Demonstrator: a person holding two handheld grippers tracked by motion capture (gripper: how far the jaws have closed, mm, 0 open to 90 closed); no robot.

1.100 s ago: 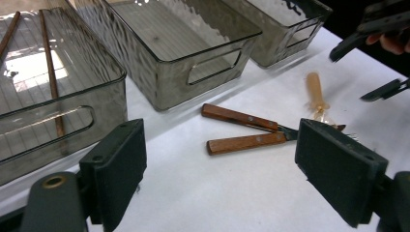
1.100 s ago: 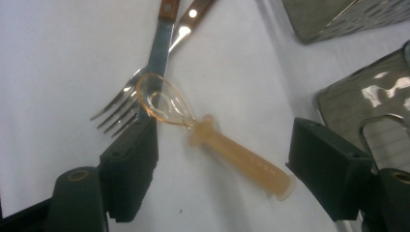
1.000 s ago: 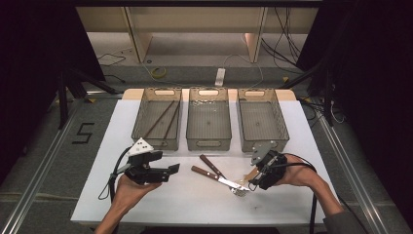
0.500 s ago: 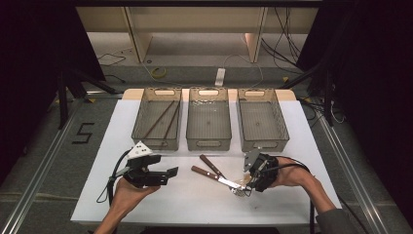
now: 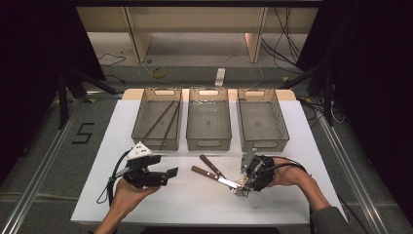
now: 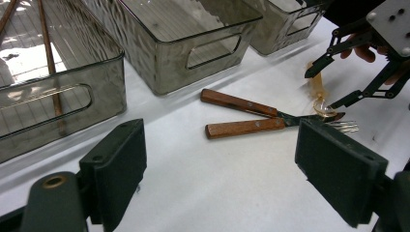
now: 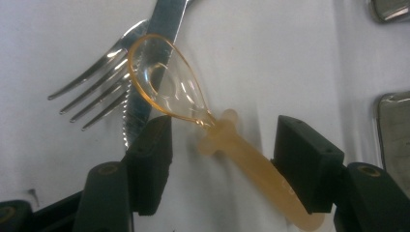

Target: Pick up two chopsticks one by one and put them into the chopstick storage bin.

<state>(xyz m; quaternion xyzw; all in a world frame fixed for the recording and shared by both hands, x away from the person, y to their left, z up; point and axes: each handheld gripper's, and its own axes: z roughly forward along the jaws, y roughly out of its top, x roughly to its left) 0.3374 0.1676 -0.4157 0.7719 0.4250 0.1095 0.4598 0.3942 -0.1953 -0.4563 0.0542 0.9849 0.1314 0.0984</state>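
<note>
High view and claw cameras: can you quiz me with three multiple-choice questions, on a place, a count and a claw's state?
1. The brown sticks lie: A in the left bin; B in the middle bin; C on the table.
2. Grey bins: A two; B three; C four.
3. The right claw is: A open around the amber spoon; B clamped on the fork; C shut on nothing.
A, the sticks show through its wall; B, three stand in a row; A, its jaws, just closing, flank the handle without pressing.

Translucent amber plastic spoon (image 7: 169, 92), shiny metal fork (image 7: 92, 75), wooden-handled knives (image 6: 241, 128), smoky plastic bins (image 5: 209, 122)
</note>
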